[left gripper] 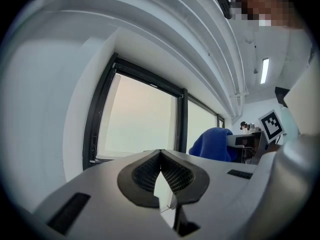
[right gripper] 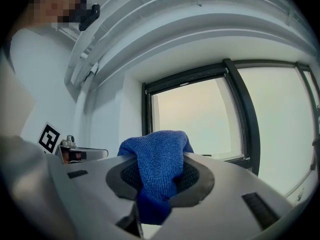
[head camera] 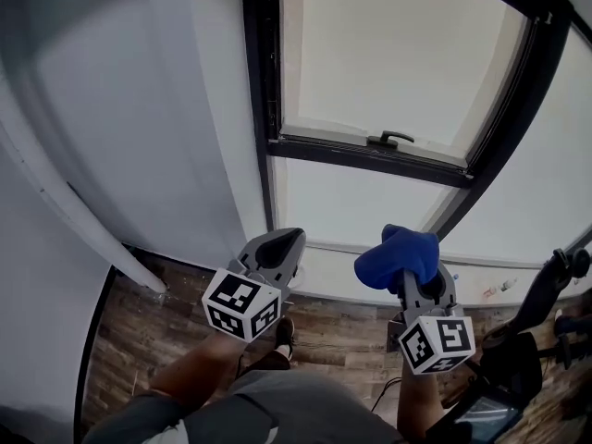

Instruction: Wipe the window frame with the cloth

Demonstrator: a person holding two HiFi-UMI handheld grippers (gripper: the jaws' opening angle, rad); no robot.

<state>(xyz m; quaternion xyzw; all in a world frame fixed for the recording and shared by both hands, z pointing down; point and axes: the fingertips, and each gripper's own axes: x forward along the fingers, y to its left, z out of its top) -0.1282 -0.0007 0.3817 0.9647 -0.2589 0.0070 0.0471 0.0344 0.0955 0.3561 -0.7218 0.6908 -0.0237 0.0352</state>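
Two claws raised before a black-framed window, the right one holding a blue cloth.

A white wall (head camera: 139, 109) meets the black window frame (head camera: 262, 63), which has a handle (head camera: 388, 140) on its crossbar; wood-pattern floor (head camera: 148, 322) lies below. The left claw (left gripper: 161, 156) is clenched on nothing, its pads meeting at the tips. The right claw (right gripper: 159, 176) is clamped on the cloth (head camera: 400, 257), which bulges above its jaws in front of the pane under the crossbar; contact with the window cannot be told.

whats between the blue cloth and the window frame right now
Nothing: the right gripper view shows only open air between the cloth, shut in the right claw, and the dark window frame.
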